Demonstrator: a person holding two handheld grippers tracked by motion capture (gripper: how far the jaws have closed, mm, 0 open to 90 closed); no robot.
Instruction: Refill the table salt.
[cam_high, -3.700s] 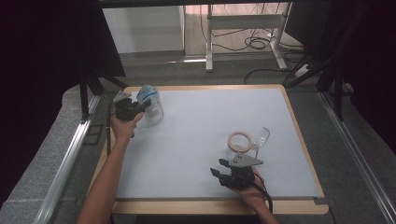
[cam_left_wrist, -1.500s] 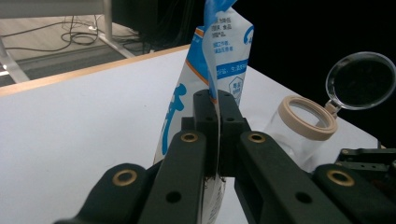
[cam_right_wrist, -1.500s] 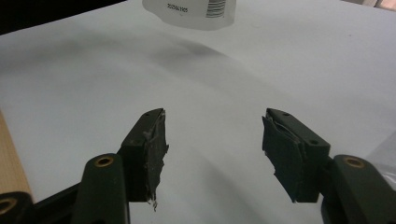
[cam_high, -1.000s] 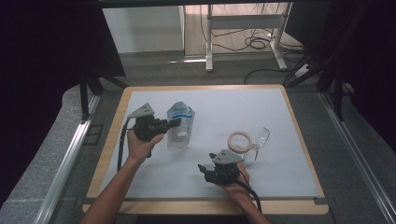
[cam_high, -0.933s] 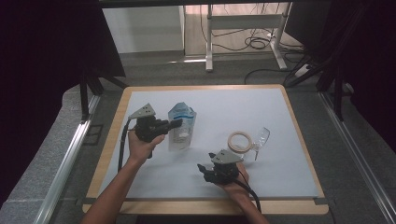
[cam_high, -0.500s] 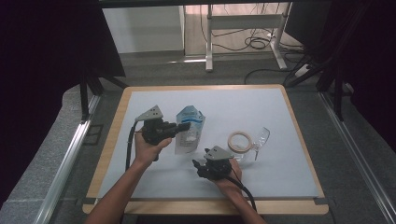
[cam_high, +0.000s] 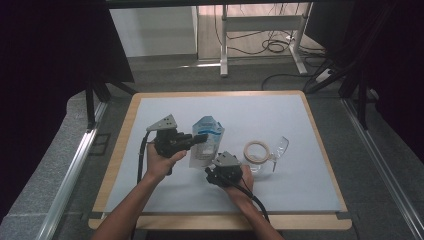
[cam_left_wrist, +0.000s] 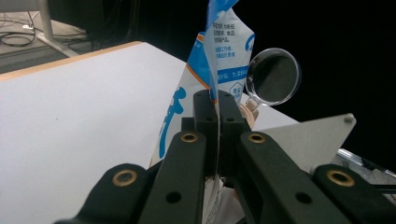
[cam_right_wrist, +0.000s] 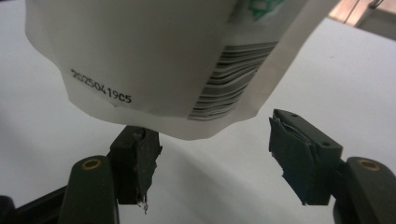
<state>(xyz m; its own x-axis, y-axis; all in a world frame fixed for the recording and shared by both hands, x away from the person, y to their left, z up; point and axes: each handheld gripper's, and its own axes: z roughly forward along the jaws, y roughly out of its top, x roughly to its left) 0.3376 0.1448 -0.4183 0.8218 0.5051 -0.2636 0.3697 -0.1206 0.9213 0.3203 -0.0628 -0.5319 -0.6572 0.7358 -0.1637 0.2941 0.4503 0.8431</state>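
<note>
**Pouch held up between my two grippers**

While my left gripper (cam_high: 200, 137) pinches the top edge of a blue-and-white pouch (cam_high: 206, 145), clamped tight on its seam, I hold the pouch over the middle of the white table (cam_high: 300, 195) so its lower end hangs within reach. My right gripper (cam_right_wrist: 215, 161) waits just beneath that lower end, jaws apart and pressing on nothing; they have just been opening, I judge to take the bottom corner. A roll of tape (cam_high: 257, 151) and a clear scoop (cam_high: 280, 147) lie near, to the right. A few seconds ago the pouch was at the table's far left corner; both my hands have since drawn in toward the centre.
</note>
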